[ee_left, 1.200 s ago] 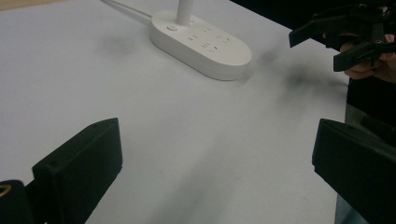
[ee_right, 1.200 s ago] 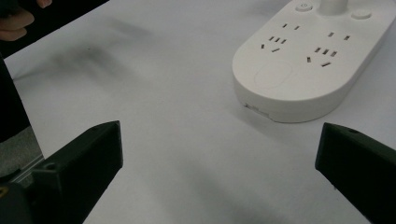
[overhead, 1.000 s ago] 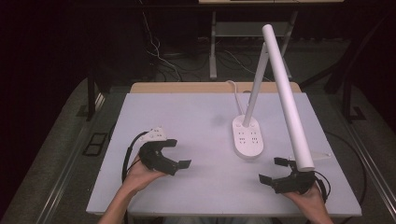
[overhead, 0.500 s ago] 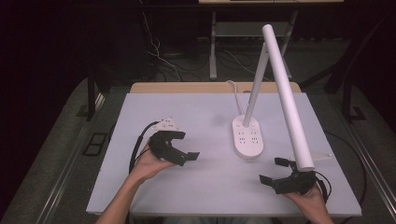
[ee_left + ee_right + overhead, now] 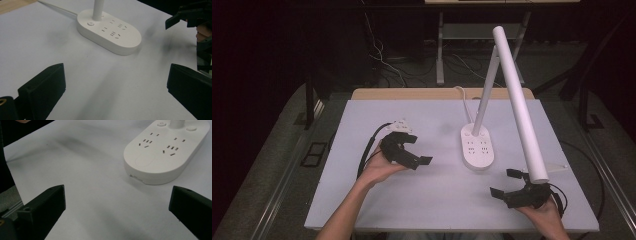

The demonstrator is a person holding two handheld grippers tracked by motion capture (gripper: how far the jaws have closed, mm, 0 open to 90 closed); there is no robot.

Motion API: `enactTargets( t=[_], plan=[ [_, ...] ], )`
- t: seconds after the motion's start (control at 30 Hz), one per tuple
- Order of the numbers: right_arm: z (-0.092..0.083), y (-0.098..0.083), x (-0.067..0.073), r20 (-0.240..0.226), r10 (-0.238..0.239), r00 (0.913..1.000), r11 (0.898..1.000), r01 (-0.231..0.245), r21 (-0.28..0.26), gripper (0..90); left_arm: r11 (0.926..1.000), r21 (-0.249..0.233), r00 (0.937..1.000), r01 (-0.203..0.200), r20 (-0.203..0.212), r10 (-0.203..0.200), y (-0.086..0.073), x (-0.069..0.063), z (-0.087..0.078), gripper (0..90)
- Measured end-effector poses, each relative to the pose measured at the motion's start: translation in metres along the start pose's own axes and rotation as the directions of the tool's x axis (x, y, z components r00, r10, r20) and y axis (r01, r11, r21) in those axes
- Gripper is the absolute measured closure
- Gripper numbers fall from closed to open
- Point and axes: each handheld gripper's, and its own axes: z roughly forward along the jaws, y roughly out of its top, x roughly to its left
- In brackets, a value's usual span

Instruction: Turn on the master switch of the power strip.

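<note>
A white desk lamp stands on the white table (image 5: 432,200), and its oval base (image 5: 477,148) carries sockets and a button. Its long tube head (image 5: 519,105) slants down over the right side. My left gripper (image 5: 418,149) hovers open left of the base, jaws wide, nothing between them. In the left gripper view the base (image 5: 110,32) lies ahead beyond the open gripper (image 5: 115,83). My right gripper (image 5: 504,183) is open near the front right edge, under the tube's tip. In its own view the open right gripper (image 5: 117,205) faces the base (image 5: 165,152).
The lamp's white cord (image 5: 462,100) runs off the back over a wooden strip (image 5: 412,94). Dark floor with cables (image 5: 387,60) and a metal stand (image 5: 439,45) lies behind. The right gripper (image 5: 190,17) shows at the top right of the left gripper view.
My left gripper has moved forward and to the right, closer to the lamp base. The right gripper and the lamp have stayed put.
</note>
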Motion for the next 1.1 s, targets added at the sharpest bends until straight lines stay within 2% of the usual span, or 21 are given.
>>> enactTargets(
  t=[0.4,0.5,0.7,0.87,1.1],
  plan=[
    [0.000,0.000,0.000,0.004,-0.011,0.9999,1.000,0.011,0.003,0.3,0.9996,0.016,0.9997,-0.023,-0.007,0.023,0.022,0.009,0.011,0.9],
    [0.001,0.000,0.000,0.007,-0.013,0.9999,1.000,0.012,0.005,0.3,0.9999,0.007,0.9999,-0.009,-0.010,0.009,0.025,0.011,0.015,0.9],
    [0.001,0.000,0.001,0.008,-0.016,0.9998,1.000,0.016,0.009,0.2,0.9998,0.014,0.9998,-0.014,-0.011,0.014,0.031,0.018,0.025,0.9],
    [0.001,0.000,0.000,0.006,-0.016,0.9999,1.000,0.016,0.010,0.3,0.9999,-0.006,0.9998,0.012,-0.018,-0.012,0.034,0.023,0.033,1.1],
    [0.001,-0.001,0.001,0.007,-0.013,0.9999,1.000,0.013,0.016,0.3,0.9990,-0.003,0.9986,0.045,-0.029,-0.045,0.034,0.035,0.045,1.4]
  ],
)
